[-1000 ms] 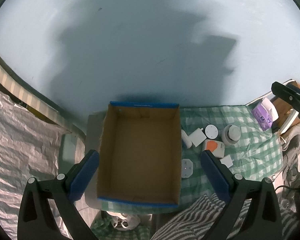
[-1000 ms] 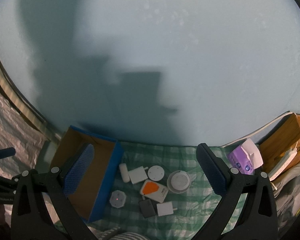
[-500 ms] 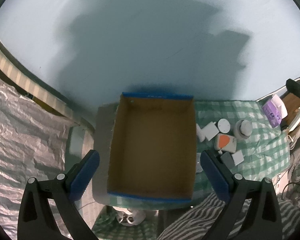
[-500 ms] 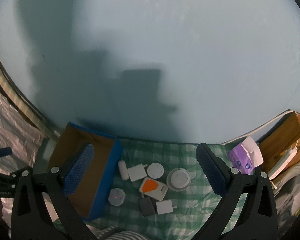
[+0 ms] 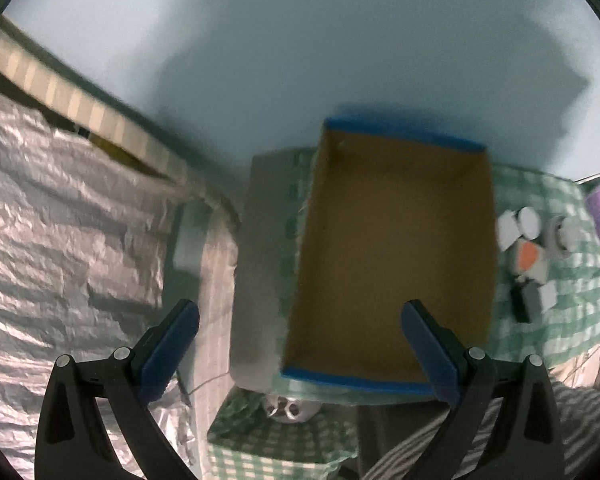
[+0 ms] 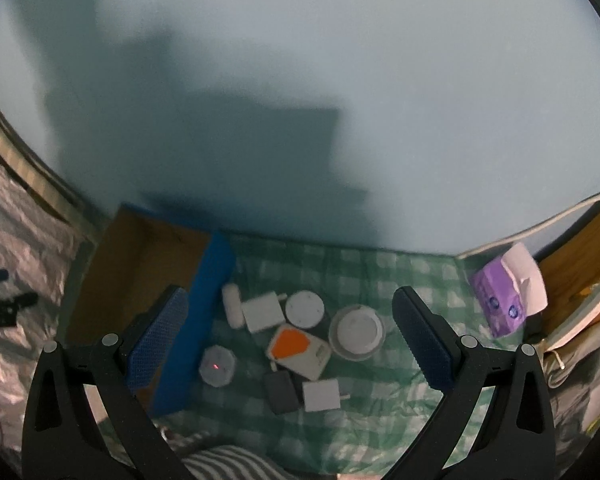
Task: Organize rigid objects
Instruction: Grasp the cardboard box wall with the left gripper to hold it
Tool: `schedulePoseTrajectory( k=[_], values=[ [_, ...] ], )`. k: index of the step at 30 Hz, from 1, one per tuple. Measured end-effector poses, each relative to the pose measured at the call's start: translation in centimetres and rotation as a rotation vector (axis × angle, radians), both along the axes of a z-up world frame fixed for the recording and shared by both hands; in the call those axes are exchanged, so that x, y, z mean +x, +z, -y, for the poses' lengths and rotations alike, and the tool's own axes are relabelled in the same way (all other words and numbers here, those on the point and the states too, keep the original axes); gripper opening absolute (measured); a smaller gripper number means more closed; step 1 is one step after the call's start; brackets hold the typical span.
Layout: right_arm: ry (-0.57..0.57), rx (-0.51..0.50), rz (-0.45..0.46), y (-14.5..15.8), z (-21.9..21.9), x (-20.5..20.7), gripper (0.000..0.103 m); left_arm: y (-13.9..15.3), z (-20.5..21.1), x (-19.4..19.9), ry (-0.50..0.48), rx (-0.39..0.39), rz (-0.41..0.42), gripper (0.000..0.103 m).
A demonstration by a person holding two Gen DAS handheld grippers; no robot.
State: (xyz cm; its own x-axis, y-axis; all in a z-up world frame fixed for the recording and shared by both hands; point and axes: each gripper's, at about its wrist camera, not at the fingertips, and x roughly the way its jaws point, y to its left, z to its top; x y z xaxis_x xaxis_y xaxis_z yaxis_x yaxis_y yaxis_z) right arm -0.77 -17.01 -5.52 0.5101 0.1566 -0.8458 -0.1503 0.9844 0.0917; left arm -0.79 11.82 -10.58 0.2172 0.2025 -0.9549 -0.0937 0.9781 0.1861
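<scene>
hanging up high, the left gripper (image 5: 300, 350) and right gripper (image 6: 286, 336) were both spread wide, holding nothing. the little white gadgets (image 6: 296, 340) lay on the green cloth (image 6: 400, 276), just beside the empty box (image 5: 396, 240).

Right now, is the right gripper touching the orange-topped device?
Apart. In the right wrist view, the open right gripper hangs above the orange-topped device, fingers wide of it.

Checked cloth (image 6: 400, 280) under box (image 6: 216, 280), gadgets (image 6: 300, 346)

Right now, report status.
Left gripper and right gripper: jaws open, empty. Cardboard box empty. Small devices on the checked cloth beside it. Nothing blocking.
</scene>
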Motion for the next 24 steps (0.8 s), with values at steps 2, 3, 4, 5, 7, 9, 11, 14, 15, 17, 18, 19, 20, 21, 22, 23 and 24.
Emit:
schedulePoseTrajectory(
  k=[2,3,4,5,7,9,11,14,15,17,18,19,20,21,22,23,24],
  values=[
    [0.011,0.003,-0.031,-1.6,0.5,0.0,0.101,-1.4,-1.1,0.0,0.014,-0.002,-0.024,0.102],
    [0.014,0.001,-0.047,-2.2,0.8,0.1,0.101,-2.0,-1.6,-0.1,0.027,-0.012,-0.041,0.102],
    [0.017,-0.001,-0.062,-2.9,0.9,0.1,0.101,-2.8,-2.1,-0.1,0.041,-0.023,-0.059,0.102],
    [0.017,-0.001,-0.072,-3.4,1.1,0.1,0.101,-3.7,-2.9,-0.2,0.06,-0.043,-0.076,0.102],
    [0.017,-0.001,-0.098,-4.4,1.3,0.2,0.101,-4.7,-3.6,-0.2,0.082,-0.069,-0.098,0.102],
    [0.017,0.011,-0.125,-5.7,1.7,0.2,0.101,-6.0,-4.2,-0.2,0.1,-0.089,-0.115,0.102],
    [0.015,0.018,-0.154,-6.7,2.0,0.4,0.101,-7.5,-4.7,-0.2,0.113,-0.081,-0.146,0.102],
    [0.007,0.009,-0.194,-8.2,2.1,0.5,0.101,-9.7,-5.2,-0.3,0.126,-0.076,-0.197,0.102],
    [0.008,0.001,-0.204,-8.8,2.2,0.4,0.101,-10.3,-5.4,-0.2,0.127,-0.081,-0.208,0.101],
    [0.006,-0.024,-0.22,-9.8,2.3,0.4,0.101,-11.5,-5.6,-0.3,0.13,-0.085,-0.228,0.098],
    [0.005,-0.032,-0.228,-10.3,2.3,0.3,0.101,-12.0,-5.8,-0.3,0.131,-0.086,-0.239,0.09],
    [0.005,-0.034,-0.234,-10.7,2.5,0.3,0.101,-12.6,-6.0,-0.3,0.136,-0.088,-0.254,0.082],
    [0.001,-0.038,-0.254,-11.4,2.6,0.3,0.101,-13.3,-6.1,-0.4,0.148,-0.092,-0.273,0.079],
    [-0.008,-0.04,-0.27,-12.0,2.8,0.3,0.101,-13.7,-6.3,-0.5,0.157,-0.104,-0.282,0.073],
    [-0.015,-0.04,-0.282,-12.5,3.0,0.3,0.101,-14.3,-6.5,-0.5,0.163,-0.119,-0.289,0.068],
    [-0.021,-0.042,-0.293,-12.9,3.1,0.2,0.101,-14.9,-6.6,-0.5,0.173,-0.129,-0.306,0.065],
    [-0.027,-0.045,-0.303,-13.3,3.2,0.2,0.101,-15.3,-6.5,-0.6,0.175,-0.131,-0.319,0.059]
  ],
)
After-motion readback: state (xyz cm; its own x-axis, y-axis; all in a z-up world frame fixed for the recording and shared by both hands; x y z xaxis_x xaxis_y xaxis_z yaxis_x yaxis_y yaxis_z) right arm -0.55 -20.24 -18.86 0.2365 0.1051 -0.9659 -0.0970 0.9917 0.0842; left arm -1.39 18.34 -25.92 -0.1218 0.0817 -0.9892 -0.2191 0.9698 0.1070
